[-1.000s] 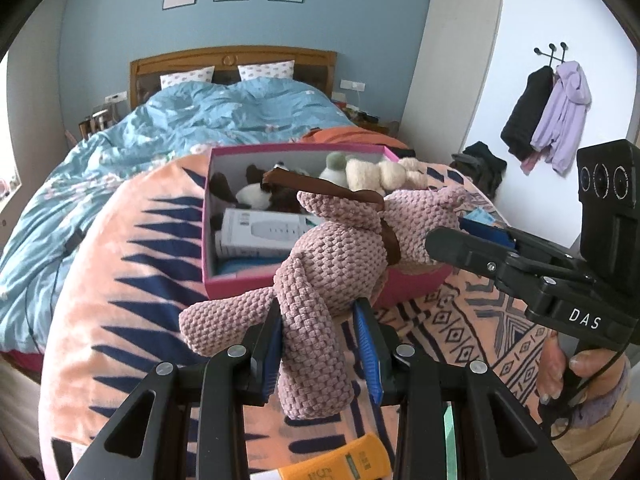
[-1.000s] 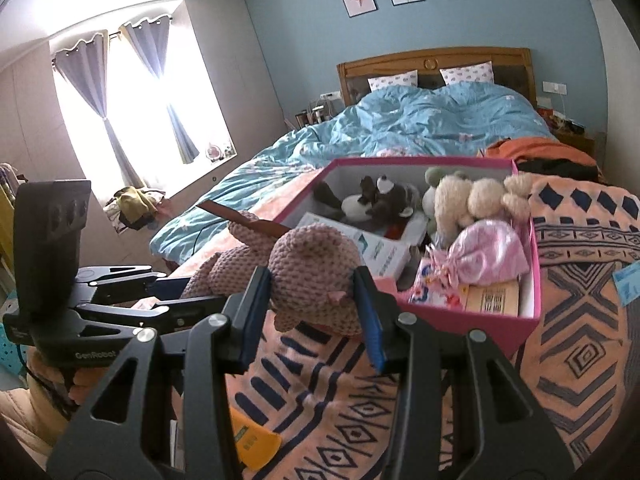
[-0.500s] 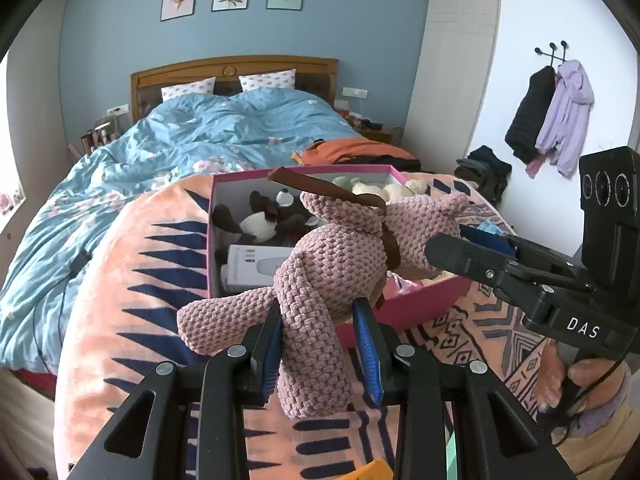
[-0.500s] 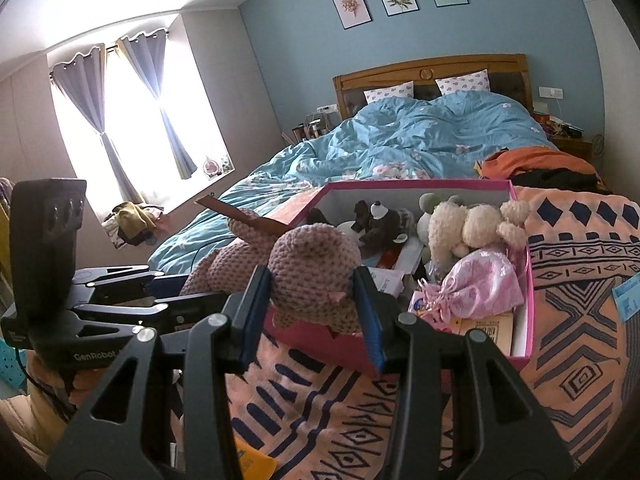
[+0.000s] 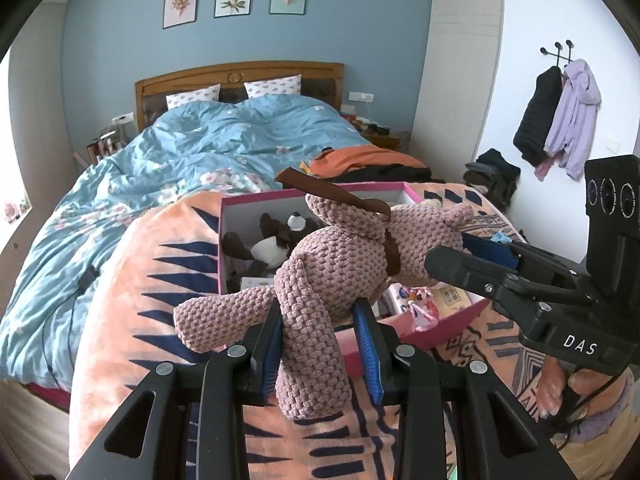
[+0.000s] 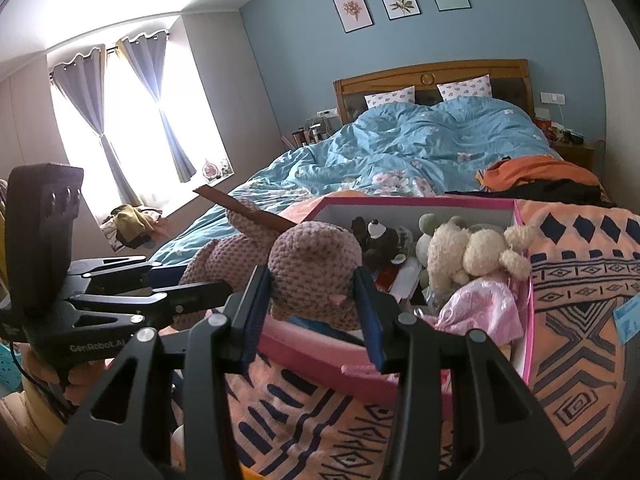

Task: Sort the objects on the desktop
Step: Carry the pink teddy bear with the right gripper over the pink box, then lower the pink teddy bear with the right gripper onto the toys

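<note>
Knitted toy, left wrist view: the pink knitted plush (image 5: 344,268) hangs above the patterned blanket (image 5: 160,280), in front of the pink box (image 5: 240,204) and partly over its near edge.
Long axis, left wrist view: the body runs from a leg at lower centre up and to the right toward the head; one limb sticks out to the left.
Left gripper, left wrist view: the left gripper (image 5: 320,344) has its blue pads pinching one leg of the plush, jaws drawn in tight on the yarn.
Right gripper, left wrist view: the right gripper (image 5: 464,256) comes in from the right and meets the head end of the plush; its grip cannot be read from here.
Box contents, left wrist view: a dark brown-and-white plush (image 5: 272,244) lies inside, behind the held toy.
Knitted toy, right wrist view: the head of the pink knitted plush (image 6: 312,272) sits between the fingers, just short of the near wall of the pink box (image 6: 320,348).
Right gripper, right wrist view: the right gripper (image 6: 312,300) is partly spread and clamped on the head, both pads pressing its sides.
Left gripper, right wrist view: the left gripper (image 6: 180,288) holds the far end of the body at left.
Governing relation: the box opening lies ahead of and below the plush; the right hand is judged nearer to it.
Free space, right wrist view: the cream plush (image 6: 472,256) and a pink pouch (image 6: 480,308) fill the right side.
</note>
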A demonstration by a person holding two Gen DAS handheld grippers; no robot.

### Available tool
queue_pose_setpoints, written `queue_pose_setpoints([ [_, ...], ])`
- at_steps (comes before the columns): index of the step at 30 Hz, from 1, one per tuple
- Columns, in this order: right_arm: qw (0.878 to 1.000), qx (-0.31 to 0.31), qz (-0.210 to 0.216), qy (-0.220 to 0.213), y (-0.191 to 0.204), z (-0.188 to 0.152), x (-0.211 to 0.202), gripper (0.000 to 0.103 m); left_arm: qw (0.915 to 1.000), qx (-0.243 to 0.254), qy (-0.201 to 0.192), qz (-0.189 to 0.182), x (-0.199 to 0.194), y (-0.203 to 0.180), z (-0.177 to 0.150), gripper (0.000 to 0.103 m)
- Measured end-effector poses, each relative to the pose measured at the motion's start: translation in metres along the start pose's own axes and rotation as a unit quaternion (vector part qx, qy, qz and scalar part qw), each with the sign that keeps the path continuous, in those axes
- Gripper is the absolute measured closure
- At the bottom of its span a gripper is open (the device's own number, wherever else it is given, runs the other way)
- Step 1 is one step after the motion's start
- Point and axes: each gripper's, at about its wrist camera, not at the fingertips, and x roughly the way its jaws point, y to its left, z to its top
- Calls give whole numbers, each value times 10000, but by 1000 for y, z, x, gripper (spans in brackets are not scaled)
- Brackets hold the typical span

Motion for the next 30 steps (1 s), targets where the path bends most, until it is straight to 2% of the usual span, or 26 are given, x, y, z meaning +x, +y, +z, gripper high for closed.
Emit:
queue_pose_setpoints([
  [13,10000,9,-48,68,-10,10,20,58,9998,92,36,182,17,4,13,69],
  [30,9995,253,-79,172,-29,21,45,58,9995,187,108,236,42,13,29,69],
])
